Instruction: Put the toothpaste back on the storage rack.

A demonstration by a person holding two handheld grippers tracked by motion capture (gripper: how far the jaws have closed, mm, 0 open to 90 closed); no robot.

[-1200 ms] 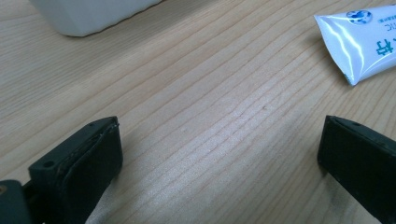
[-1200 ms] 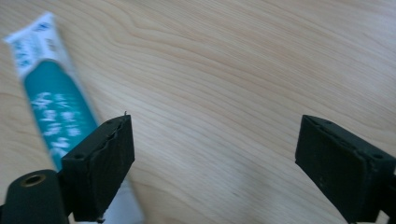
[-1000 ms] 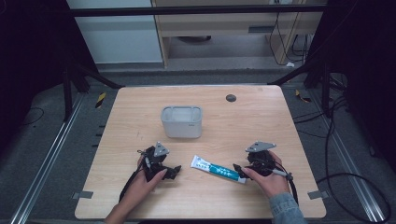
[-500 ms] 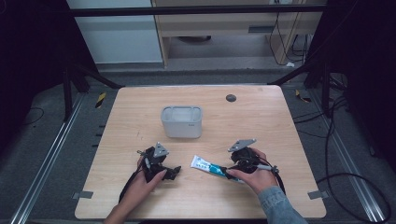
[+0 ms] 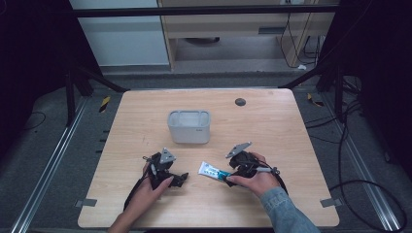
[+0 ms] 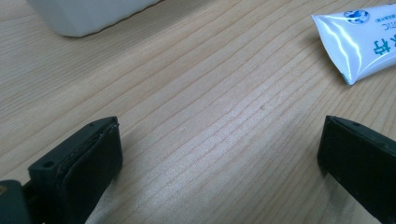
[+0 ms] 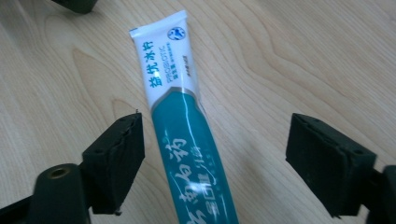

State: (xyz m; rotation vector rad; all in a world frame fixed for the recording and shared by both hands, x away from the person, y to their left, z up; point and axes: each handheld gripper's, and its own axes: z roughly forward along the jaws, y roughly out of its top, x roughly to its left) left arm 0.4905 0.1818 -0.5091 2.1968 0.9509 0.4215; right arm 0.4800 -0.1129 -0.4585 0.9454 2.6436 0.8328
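Toothpaste tube (image 7: 187,140) btwn open right hand-held gripper (image 7: 215,154) jaws.

The work surface is a light wooden table (image 5: 272,121) with rounded corners and visible grain. A small dark round disc (image 5: 240,102) sits near its far edge. The table stands on a grey floor (image 5: 43,160). Metal rails (image 5: 48,170) run along the floor on both sides of the table. Black frame struts (image 5: 97,80) rise diagonally at the far corners, and a horizontal black bar (image 5: 194,10) spans the top. Yellow-black tape marks (image 5: 104,103) lie on the floor at both far corners. Black cables (image 5: 362,187) trail across the floor at right. Behind the table stand a pale cabinet (image 5: 121,39) and a wooden shelf unit (image 5: 233,29). The outer edges are dark.
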